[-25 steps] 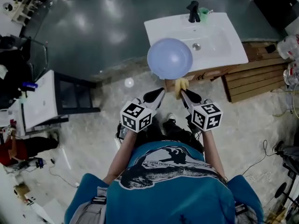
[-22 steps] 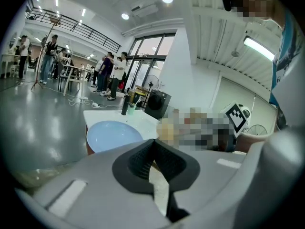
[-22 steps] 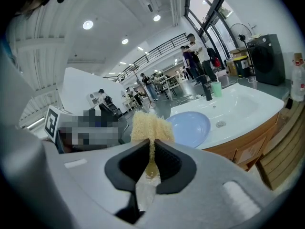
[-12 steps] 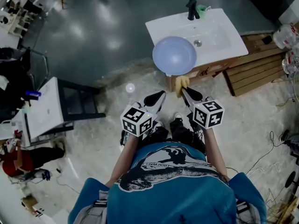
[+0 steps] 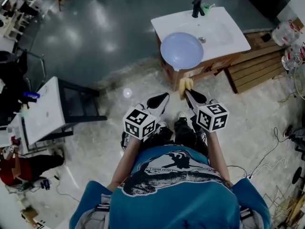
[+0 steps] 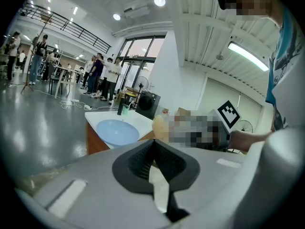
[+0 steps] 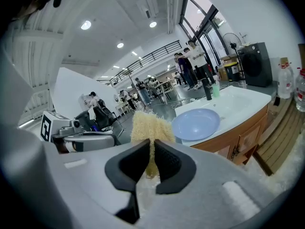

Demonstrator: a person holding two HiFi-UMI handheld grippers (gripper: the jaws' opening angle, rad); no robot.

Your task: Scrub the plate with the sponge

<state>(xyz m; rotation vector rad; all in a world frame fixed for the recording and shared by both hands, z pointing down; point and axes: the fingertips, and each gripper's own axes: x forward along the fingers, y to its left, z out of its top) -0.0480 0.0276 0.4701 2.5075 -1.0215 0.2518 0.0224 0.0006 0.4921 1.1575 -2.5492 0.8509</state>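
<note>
Two hand-held grippers were held out in front of the person, both pointing toward the sink unit and both well short of it.

Left hand-held gripper (image 5: 165,96) (image 6: 153,146): jaws clenched together, pads meeting, nothing between them.

Right hand-held gripper (image 5: 186,92) (image 7: 151,148): jaws clamped on the pale yellow, coarse-fibred sponge (image 5: 185,85) (image 7: 148,127). The sponge stood up out of the pads, its frayed top well above the jaw tips. It hung over the pale floor, apart from the plate.

Round, shallow, light blue plate (image 5: 182,50) (image 6: 116,130) (image 7: 195,124): lay right way up at the front left corner of the white basin-topped counter (image 5: 228,36), which sat on a wooden cabinet. Its near rim reached the counter's front edge. Neither gripper touched it. No foam or dirt could be made out on it.

At the back edge of the counter stood a black tap (image 5: 196,7) with a small green cup (image 5: 206,9) just beside it. The round metal drain (image 5: 202,40) lay in the basin, near the plate's right rim.

Slatted wooden pallets (image 5: 255,67) lay on the floor against the right side of the cabinet, with clear plastic bottles (image 5: 285,32) at their far end. Well off to the left stood a white-topped table on a dark frame (image 5: 45,109).
</note>
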